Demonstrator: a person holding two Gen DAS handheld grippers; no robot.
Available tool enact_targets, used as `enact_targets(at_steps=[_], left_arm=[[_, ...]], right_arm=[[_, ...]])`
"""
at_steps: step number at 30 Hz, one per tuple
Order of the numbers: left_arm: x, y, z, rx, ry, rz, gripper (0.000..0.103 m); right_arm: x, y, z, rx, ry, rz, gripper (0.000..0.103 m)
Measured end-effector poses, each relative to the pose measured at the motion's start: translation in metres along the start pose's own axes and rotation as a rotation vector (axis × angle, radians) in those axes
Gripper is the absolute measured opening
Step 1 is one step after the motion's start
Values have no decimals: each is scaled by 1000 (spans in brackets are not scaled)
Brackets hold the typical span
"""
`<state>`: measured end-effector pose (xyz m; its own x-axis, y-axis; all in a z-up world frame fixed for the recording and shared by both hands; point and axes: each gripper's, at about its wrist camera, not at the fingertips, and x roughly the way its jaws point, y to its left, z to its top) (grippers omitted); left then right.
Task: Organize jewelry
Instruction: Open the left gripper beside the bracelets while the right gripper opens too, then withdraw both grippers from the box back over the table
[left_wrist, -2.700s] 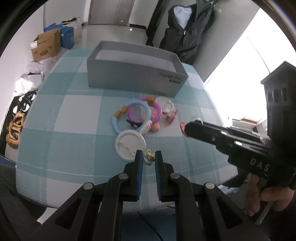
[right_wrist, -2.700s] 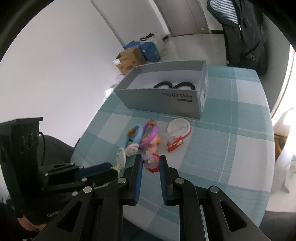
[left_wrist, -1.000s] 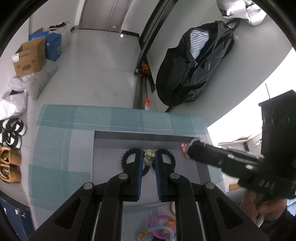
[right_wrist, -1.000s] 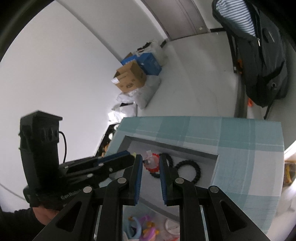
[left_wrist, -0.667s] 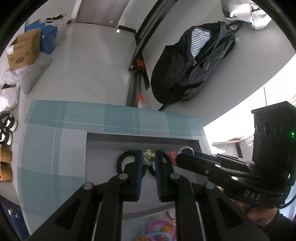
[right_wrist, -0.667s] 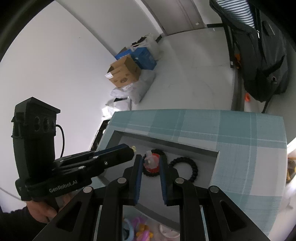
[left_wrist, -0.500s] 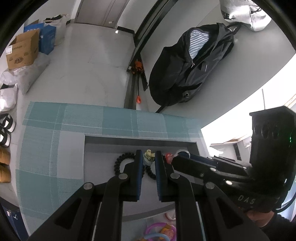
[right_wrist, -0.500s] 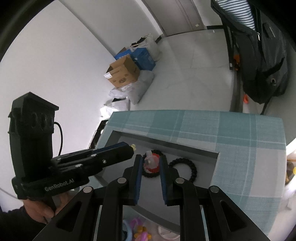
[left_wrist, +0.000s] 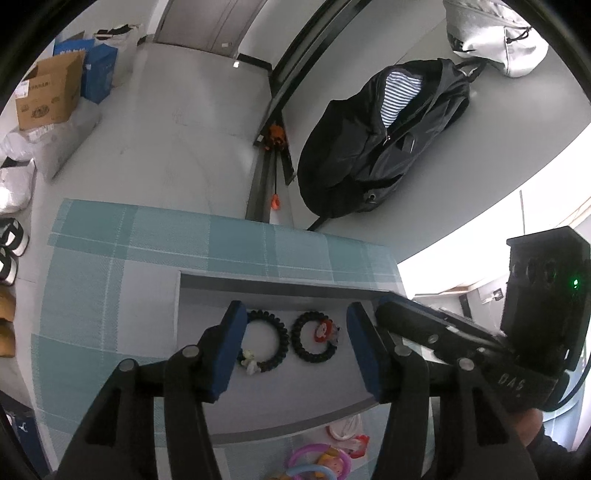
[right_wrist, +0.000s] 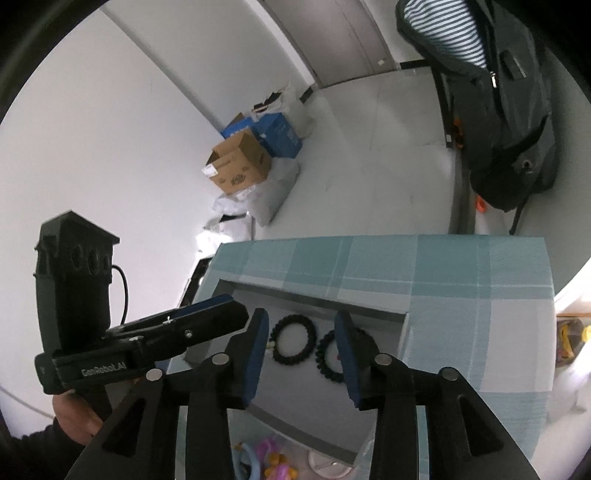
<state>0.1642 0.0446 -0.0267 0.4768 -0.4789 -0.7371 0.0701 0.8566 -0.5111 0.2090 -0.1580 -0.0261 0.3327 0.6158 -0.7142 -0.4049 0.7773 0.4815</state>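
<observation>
Two beaded black rings (left_wrist: 266, 346) lie in the grey box (left_wrist: 295, 434).

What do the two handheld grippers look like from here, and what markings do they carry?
Both are matte black with blue pads on the fingers and silver pivot bolts. The left gripper reads "GenRobot.AI" on its side, with a black cable behind its camera block. The right gripper shows the letters "DAS" and a green light. A dark sleeve covers the left wrist.

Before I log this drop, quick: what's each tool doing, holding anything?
Left tool: open, just been opening, holding nothing.
Right tool: open, just been opening, holding nothing.
</observation>
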Motion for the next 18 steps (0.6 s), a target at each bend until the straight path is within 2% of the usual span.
enact_targets(at_steps=[2,5,11,13,18], left_arm=[[-2,1,-2,-2,-8,-1,51],[-5,2,-5,0,-15,19,51],[-12,1,-12,12,-46,112,51],[-17,1,-15,1,-58,104,51],[-36,-11,-28,50,-122,181,51]], right_arm=[[-5,-2,1,4,-13,-4,46],[-11,-4,0,11,-32,-1,52],[-17,-2,-5,5,-49,4,57],[-20,1,-8,-5,-55,14,59],[-31,11,-15,-40,-91,28,70]])
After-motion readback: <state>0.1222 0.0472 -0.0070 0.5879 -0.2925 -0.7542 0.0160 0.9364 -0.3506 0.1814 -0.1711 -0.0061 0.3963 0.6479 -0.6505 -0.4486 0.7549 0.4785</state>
